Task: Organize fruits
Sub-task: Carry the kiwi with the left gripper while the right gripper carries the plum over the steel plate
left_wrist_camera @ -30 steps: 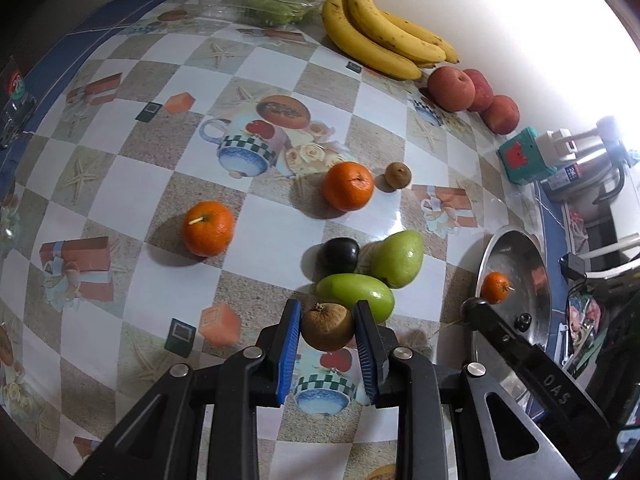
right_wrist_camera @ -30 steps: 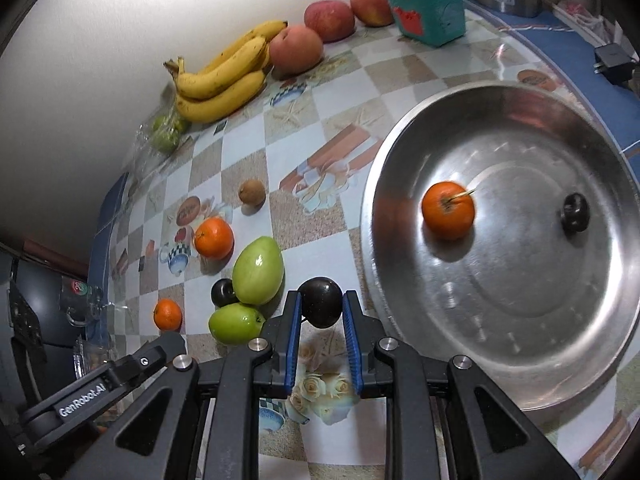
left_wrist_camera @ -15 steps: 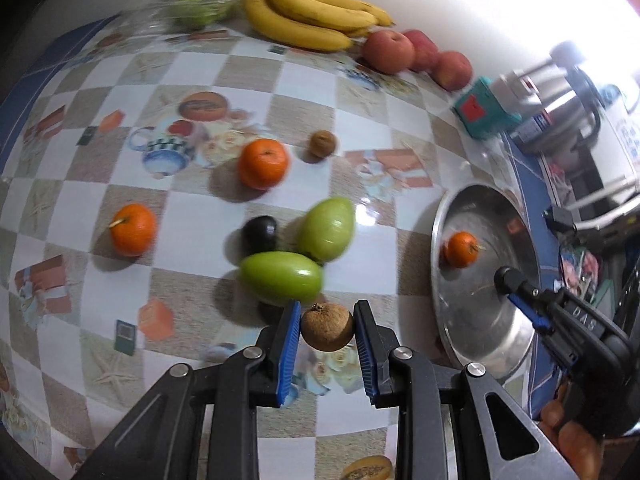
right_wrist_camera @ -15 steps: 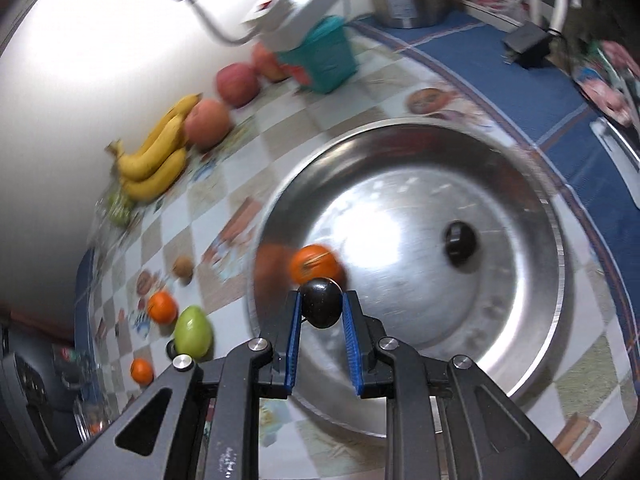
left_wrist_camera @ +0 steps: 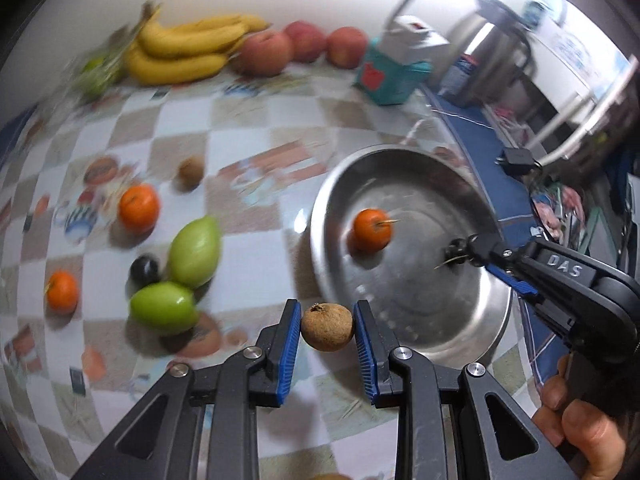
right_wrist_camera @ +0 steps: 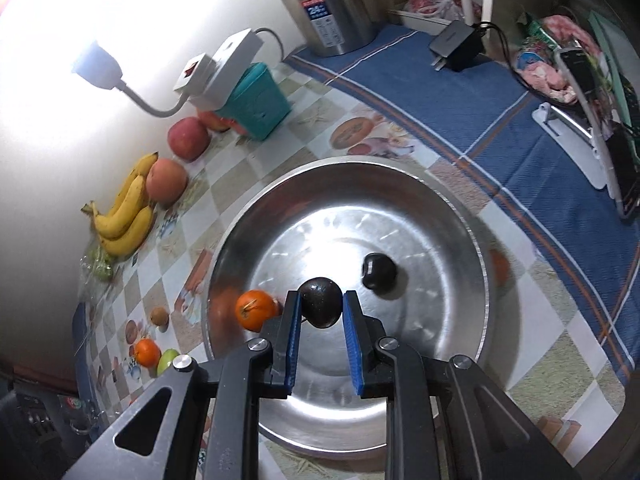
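Note:
My left gripper point(left_wrist_camera: 327, 330) is shut on a brown round fruit point(left_wrist_camera: 327, 327) and holds it above the table, just left of the steel bowl point(left_wrist_camera: 452, 322). My right gripper point(right_wrist_camera: 320, 307) is shut on a dark plum point(right_wrist_camera: 321, 306) over the inside of the steel bowl point(right_wrist_camera: 452, 224); it also shows in the left wrist view point(left_wrist_camera: 470, 252). In the bowl lie an orange point(right_wrist_camera: 256, 309) and a second dark plum point(right_wrist_camera: 378, 271).
On the checked tablecloth lie two green fruits point(left_wrist_camera: 195, 251), a dark plum point(left_wrist_camera: 145, 269), two oranges point(left_wrist_camera: 139, 208), a small brown fruit point(left_wrist_camera: 190, 169), bananas point(left_wrist_camera: 180, 50) and apples point(left_wrist_camera: 304, 44). A teal box point(right_wrist_camera: 256, 100), a kettle point(right_wrist_camera: 328, 4) and a charger point(right_wrist_camera: 456, 46) stand behind the bowl.
Both grippers have swung right. The left one, with the brown fruit, has come up beside the bowl. The right one, with the plum, has moved further over the bowl's middle.

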Demonstrator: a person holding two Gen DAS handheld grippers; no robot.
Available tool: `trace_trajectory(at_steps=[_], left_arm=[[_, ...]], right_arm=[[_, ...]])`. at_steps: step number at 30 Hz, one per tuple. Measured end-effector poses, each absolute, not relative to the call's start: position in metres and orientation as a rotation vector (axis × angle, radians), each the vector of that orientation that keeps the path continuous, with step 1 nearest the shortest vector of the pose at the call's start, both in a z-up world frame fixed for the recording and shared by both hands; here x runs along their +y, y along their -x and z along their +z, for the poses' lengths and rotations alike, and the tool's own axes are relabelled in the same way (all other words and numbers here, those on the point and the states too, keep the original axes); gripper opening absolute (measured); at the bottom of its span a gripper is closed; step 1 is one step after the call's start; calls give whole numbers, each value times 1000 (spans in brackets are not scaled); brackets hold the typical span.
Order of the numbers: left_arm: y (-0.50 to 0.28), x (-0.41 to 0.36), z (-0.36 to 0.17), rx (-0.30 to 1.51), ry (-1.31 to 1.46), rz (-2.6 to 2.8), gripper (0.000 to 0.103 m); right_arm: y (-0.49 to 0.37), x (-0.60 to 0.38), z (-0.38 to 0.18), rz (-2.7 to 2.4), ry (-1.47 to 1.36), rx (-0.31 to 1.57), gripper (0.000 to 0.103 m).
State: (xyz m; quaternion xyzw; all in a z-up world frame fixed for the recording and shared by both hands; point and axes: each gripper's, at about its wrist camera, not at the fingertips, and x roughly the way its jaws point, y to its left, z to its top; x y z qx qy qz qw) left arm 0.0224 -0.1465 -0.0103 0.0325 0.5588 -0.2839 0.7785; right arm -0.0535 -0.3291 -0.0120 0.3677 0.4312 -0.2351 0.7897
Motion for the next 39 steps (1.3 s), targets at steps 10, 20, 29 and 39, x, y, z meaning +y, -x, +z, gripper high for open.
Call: trace_trajectory(at_steps=[10,20,29,39], left_arm=[[-16,-184,-15,1120,-154,-680,29],[-20,-199,-37,1147,-171,-682,29],[-20,-202,-48,1156,-190,-673,29],[-22,-203,-51,1168,-189,-670,29]], right_arm=[[58,-336,-16,-547,-803,946,22],[55,-338,-32,-561,-827,999,22],[53,-336,-38,-554,-836,1017,22],[51,-336,-45,-554,-841,1036,23]])
